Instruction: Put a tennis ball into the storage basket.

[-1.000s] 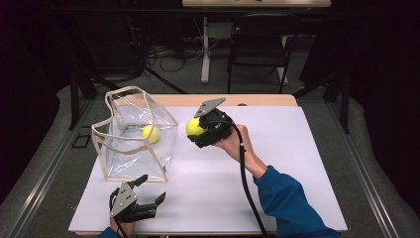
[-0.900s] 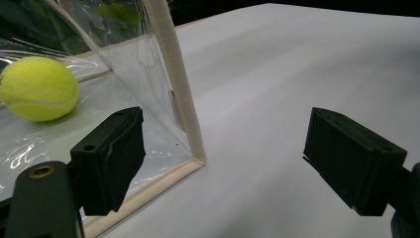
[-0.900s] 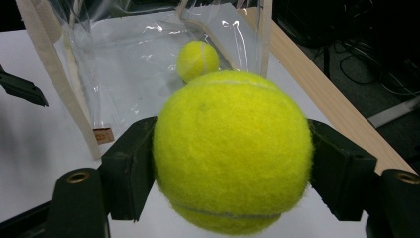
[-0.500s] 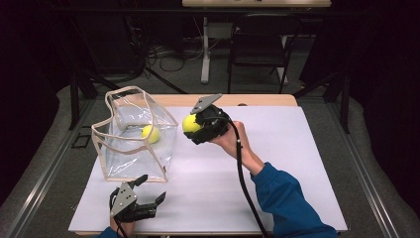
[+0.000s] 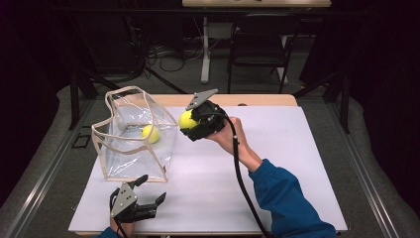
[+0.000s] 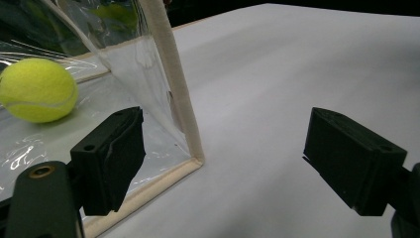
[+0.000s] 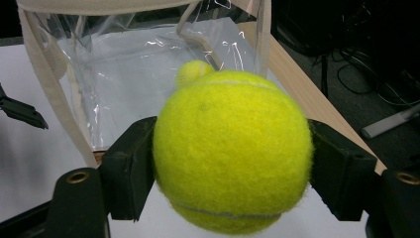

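A yellow tennis ball (image 5: 186, 119) (image 7: 232, 151) is clamped between the jaws of my right gripper (image 5: 193, 120) (image 7: 233, 168), held in the air just right of the rim of a clear plastic bag (image 5: 131, 134) with cream trim. A second tennis ball (image 5: 150, 134) (image 6: 37, 89) (image 7: 194, 72) lies inside the bag. My left gripper (image 5: 148, 196) (image 6: 223, 156) rests near the table's front edge, open and empty, its jaws straddling the bag's near corner (image 6: 190, 148).
The bag stands on a white sheet (image 5: 297, 158) that covers a wooden table (image 5: 267, 100). Behind the table are a chair (image 5: 257, 49) and cables on the floor. The person's blue sleeve (image 5: 287, 198) crosses the sheet's right front part.
My right gripper has carried the ball a little to the left, closer to the bag's rim. The left gripper has stayed where it was.
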A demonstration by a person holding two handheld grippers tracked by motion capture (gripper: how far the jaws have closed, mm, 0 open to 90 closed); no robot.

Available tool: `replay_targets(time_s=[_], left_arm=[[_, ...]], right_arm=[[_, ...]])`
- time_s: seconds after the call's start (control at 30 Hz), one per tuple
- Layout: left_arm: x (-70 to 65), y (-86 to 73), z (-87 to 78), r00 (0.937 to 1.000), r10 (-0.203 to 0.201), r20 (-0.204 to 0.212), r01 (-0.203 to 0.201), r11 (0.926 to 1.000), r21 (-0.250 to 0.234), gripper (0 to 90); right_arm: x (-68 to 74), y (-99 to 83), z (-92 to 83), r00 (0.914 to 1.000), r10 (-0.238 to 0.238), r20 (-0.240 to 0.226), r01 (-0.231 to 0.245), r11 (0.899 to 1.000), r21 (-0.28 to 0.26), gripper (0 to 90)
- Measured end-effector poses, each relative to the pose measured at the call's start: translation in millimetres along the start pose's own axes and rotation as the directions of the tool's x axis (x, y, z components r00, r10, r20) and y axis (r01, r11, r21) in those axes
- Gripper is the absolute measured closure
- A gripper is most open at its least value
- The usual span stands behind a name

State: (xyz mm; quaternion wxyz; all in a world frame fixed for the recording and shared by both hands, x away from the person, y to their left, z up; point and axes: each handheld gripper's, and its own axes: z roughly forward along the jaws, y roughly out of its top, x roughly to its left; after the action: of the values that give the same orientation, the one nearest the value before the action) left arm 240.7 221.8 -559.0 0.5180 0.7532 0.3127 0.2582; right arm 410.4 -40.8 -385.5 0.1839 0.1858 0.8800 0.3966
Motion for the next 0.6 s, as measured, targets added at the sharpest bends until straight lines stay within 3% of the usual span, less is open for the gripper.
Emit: replay_targets(time_s=[0.6], left_arm=[[0.4, -0.1, -0.6, 1.0, 0.003, 0.001, -0.003, 1.0, -0.003, 16.1]], right_arm=[[0.6, 6.7, 7.9, 0.9999, -0.011, -0.009, 0.011, 1.0, -0.004, 26.2]])
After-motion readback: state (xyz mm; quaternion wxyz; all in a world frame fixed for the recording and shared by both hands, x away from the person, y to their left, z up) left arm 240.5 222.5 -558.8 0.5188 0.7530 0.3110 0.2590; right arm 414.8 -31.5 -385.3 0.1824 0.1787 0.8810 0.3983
